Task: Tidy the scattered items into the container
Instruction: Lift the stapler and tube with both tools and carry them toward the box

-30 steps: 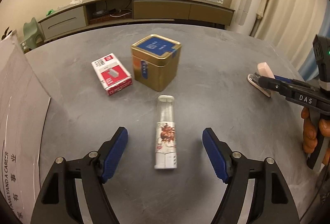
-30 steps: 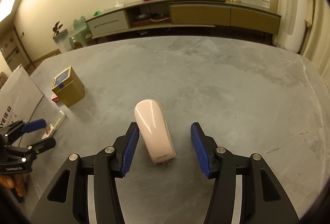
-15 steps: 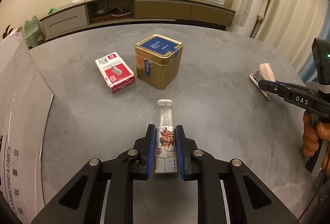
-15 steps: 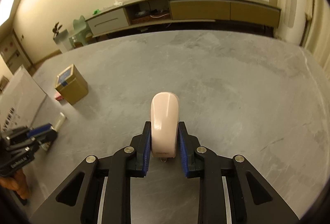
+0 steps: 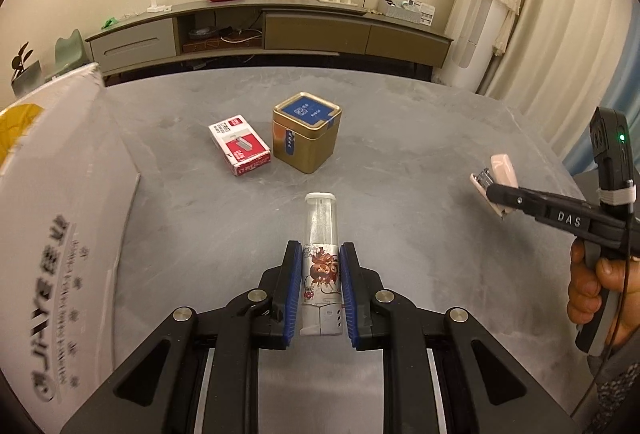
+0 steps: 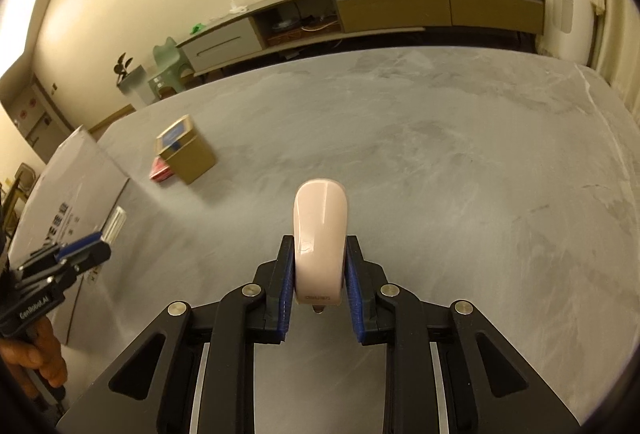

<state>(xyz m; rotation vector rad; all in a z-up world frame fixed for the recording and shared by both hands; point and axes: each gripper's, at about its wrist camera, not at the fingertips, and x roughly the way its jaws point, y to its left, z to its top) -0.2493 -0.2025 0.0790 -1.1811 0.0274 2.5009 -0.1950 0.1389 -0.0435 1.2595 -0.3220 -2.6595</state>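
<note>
Left wrist view is showing the left gripper clamping its blue pads across the printed tube's narrow body, lying near on the grey table, while the right gripper is squeezing the pink stapler by its sides, probably readying both for the white box standing at left.

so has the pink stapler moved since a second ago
Yes. The pink stapler lay flat on the grey table; now the right gripper is shut on it and has raised it clear of the surface.
</note>
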